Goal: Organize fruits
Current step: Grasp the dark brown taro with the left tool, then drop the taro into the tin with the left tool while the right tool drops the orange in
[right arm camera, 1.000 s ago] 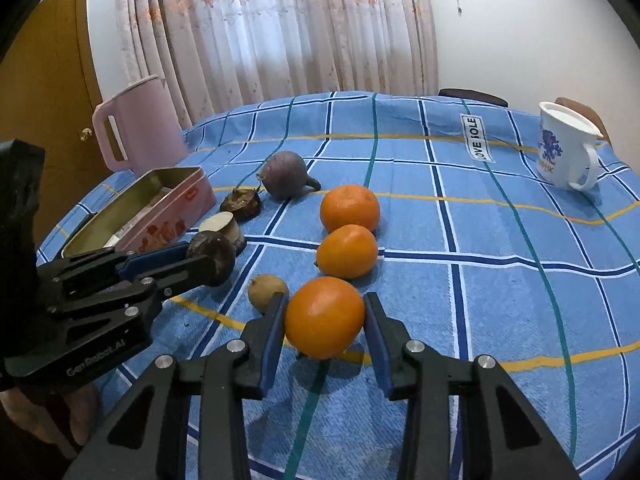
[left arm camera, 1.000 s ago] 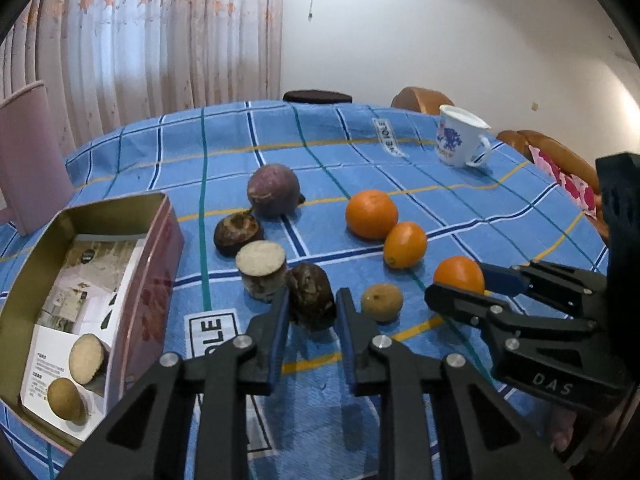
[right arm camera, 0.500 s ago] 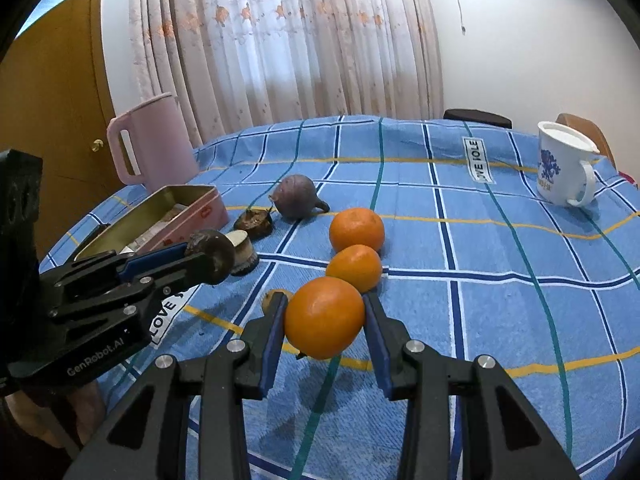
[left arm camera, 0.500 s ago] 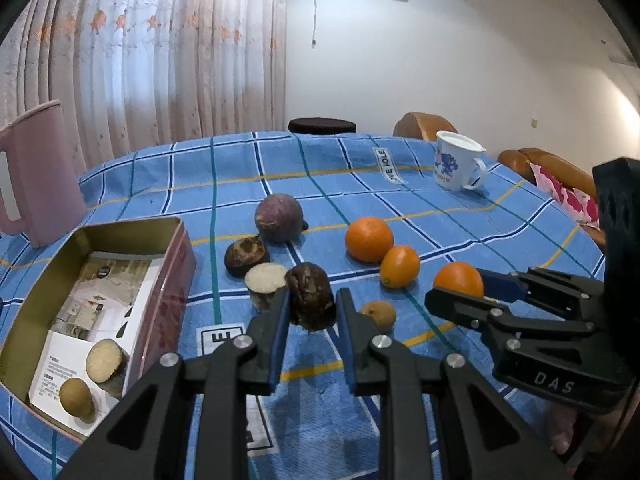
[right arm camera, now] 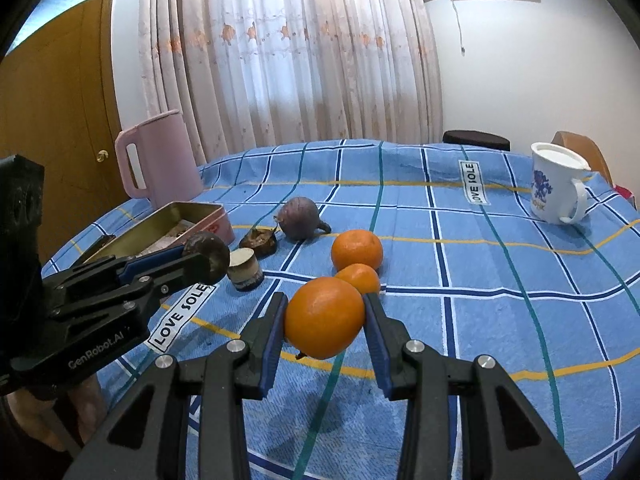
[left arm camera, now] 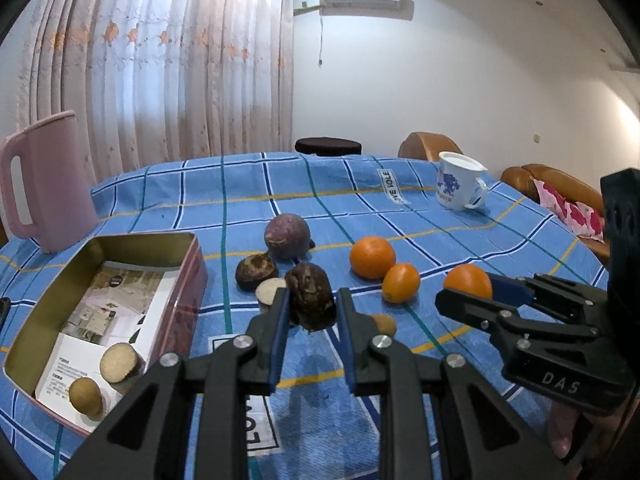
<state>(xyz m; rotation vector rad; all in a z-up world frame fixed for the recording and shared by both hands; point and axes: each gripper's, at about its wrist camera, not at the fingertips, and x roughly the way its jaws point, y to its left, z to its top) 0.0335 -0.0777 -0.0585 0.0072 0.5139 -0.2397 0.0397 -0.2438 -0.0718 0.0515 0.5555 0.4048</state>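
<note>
My left gripper is shut on a dark brown lumpy fruit, held off the blue checked tablecloth; the same fruit shows at the left in the right wrist view. My right gripper is shut on an orange, lifted above the cloth, also visible as the orange at the right. Two more oranges lie on the cloth, with a purple round fruit, a dark fruit half, a cut pale-faced piece and a small brown fruit.
An open tin box at the left holds a leaflet and two pieces. A pink jug stands behind it. A white mug stands at the far right. Chairs and a sofa ring the table's far edge.
Both grippers have tilted upward and lifted their fruits off the cloth; the table now sits lower in both views. Neither grip has changed.
</note>
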